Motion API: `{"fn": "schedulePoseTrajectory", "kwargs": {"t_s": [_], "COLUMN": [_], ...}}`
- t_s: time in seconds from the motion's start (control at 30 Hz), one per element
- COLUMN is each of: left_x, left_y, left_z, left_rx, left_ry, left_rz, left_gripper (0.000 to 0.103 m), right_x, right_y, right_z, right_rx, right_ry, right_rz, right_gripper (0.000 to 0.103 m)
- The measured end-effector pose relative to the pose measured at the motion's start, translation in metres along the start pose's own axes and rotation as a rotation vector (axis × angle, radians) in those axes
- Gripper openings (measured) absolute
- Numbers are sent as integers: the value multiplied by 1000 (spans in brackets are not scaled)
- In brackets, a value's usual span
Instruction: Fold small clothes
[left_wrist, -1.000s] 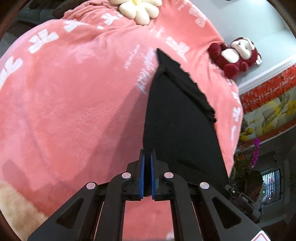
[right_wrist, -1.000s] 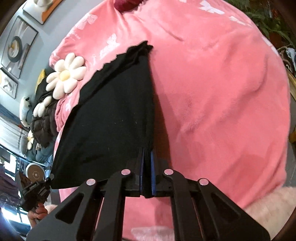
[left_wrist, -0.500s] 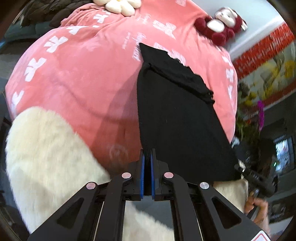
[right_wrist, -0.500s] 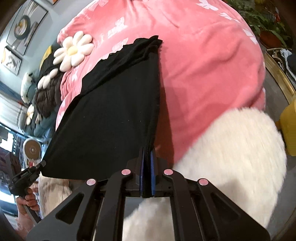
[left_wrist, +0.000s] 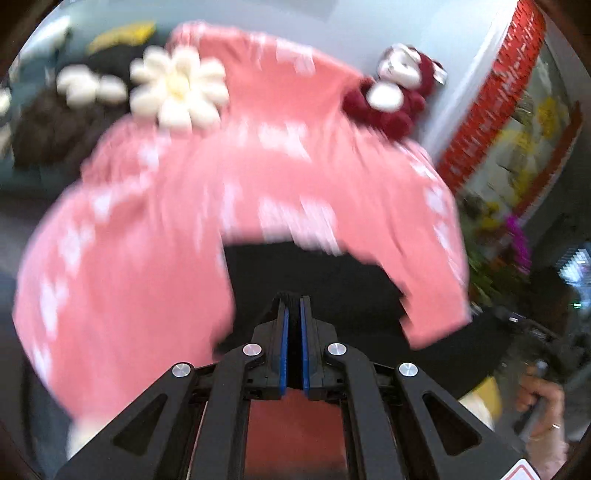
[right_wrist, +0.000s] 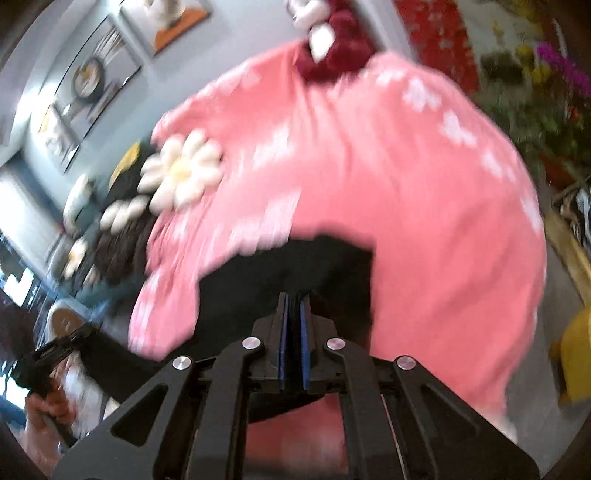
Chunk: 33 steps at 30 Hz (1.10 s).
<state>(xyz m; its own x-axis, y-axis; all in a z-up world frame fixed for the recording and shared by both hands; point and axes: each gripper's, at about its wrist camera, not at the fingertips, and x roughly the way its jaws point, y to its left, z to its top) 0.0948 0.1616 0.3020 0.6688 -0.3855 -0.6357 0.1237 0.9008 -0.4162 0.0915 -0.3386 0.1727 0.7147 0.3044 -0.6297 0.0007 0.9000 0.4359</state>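
A black garment (left_wrist: 317, 280) is held up off a pink blanket (left_wrist: 147, 229) with white marks. My left gripper (left_wrist: 293, 299) is shut on one edge of the black garment. My right gripper (right_wrist: 294, 295) is shut on another edge of the same garment (right_wrist: 295, 266). The cloth hangs slack between the grippers and covers the lower middle of both views. Both views are blurred by motion. The right gripper shows at the far right of the left wrist view (left_wrist: 532, 332), and the left gripper at the far left of the right wrist view (right_wrist: 48, 358).
A white flower cushion (left_wrist: 177, 92) and a dark red plush monkey (left_wrist: 391, 96) lie at the far end of the blanket. Dark cushions (left_wrist: 55, 125) sit at the far left. Plants (right_wrist: 546, 96) and a yellow object (right_wrist: 576, 362) stand to the right.
Both grippers have lifted and tilted up with the garment. The cloth no longer lies stretched flat on the blanket. The white fluffy rug has dropped out of view.
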Motion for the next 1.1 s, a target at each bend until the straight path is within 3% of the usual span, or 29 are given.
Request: {"fn": "schedulePoseTrajectory", "kwargs": {"t_s": [0.03,0.07,0.13,0.17,0.2,0.27,0.33,0.5,0.73,0.8,0.87,0.97,1.1], "left_x": [18,43,99,119,128,132,132,144,189,198,207,201,188], "left_y": [-2,1,14,23,29,37,39,43,63,65,72,82,99], "left_z": [15,31,53,55,54,41,23,-33,-67,-74,-85,-95,-115], "left_rx": [-8,-40,-122,-165,-180,-169,-99,9,-15,-23,-53,-122,-153], "left_ry": [-11,-12,28,53,75,83,87,135,273,305,367,381,408], "left_rz": [43,101,210,284,302,245,259,336,339,311,288,297,390], "left_gripper": [7,14,33,34,34,37,54,55,61,60,20,5,0], "right_x": [28,56,87,93,92,88,88,116,143,150,155,157,167], "right_y": [-6,-12,-25,-32,-36,-37,-32,-37,-62,-63,-63,-61,-56], "right_z": [16,31,40,36,27,1,-27,-79,-65,-50,-38,-33,-40], "right_rx": [-3,-1,35,70,105,87,10,-64,49,48,50,55,-15], "right_ry": [26,11,-4,4,-2,7,25,147,160,142,136,132,170], "right_rz": [-34,-131,-260,-293,-240,-180,-195,-236,-232,-245,-250,-249,-265], "right_gripper": [7,8,21,21,21,31,47,47,50,53,53,53,55]}}
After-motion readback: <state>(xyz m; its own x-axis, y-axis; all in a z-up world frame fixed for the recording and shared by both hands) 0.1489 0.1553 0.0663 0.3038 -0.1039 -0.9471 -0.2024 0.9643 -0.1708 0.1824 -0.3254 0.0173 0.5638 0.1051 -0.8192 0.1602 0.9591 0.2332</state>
